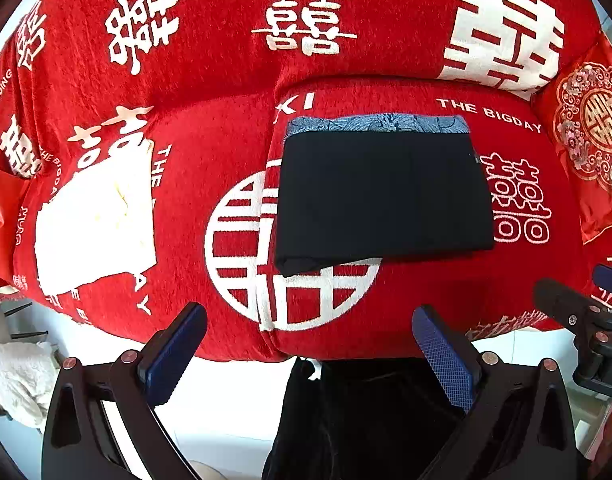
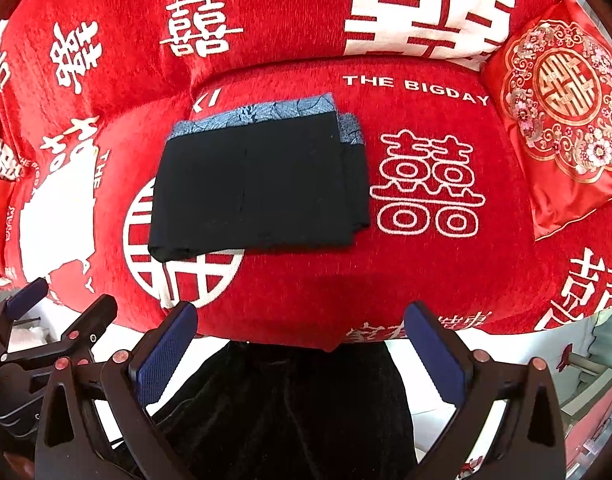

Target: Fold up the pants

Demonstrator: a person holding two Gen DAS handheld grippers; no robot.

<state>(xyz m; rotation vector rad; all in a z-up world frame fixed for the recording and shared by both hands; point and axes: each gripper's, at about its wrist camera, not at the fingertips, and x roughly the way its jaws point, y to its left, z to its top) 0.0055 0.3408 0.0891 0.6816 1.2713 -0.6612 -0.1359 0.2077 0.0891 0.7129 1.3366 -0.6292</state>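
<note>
The black pants (image 1: 382, 196) lie folded into a flat rectangle on the red sofa seat (image 1: 386, 320), with a blue patterned waistband along the far edge. They also show in the right wrist view (image 2: 258, 188). My left gripper (image 1: 310, 344) is open and empty, held back from the seat's front edge, below the pants. My right gripper (image 2: 302, 340) is open and empty, also off the front edge. The right gripper shows at the right edge of the left wrist view (image 1: 586, 312). The left gripper shows at the left of the right wrist view (image 2: 58, 312).
A red sofa cover with white characters (image 1: 306, 20) drapes the seat and backrest. A white folded cloth (image 1: 94, 224) lies on the left seat. A red embroidered cushion (image 2: 558, 120) stands at the right. Dark fabric (image 2: 286, 412) hangs below the sofa's front.
</note>
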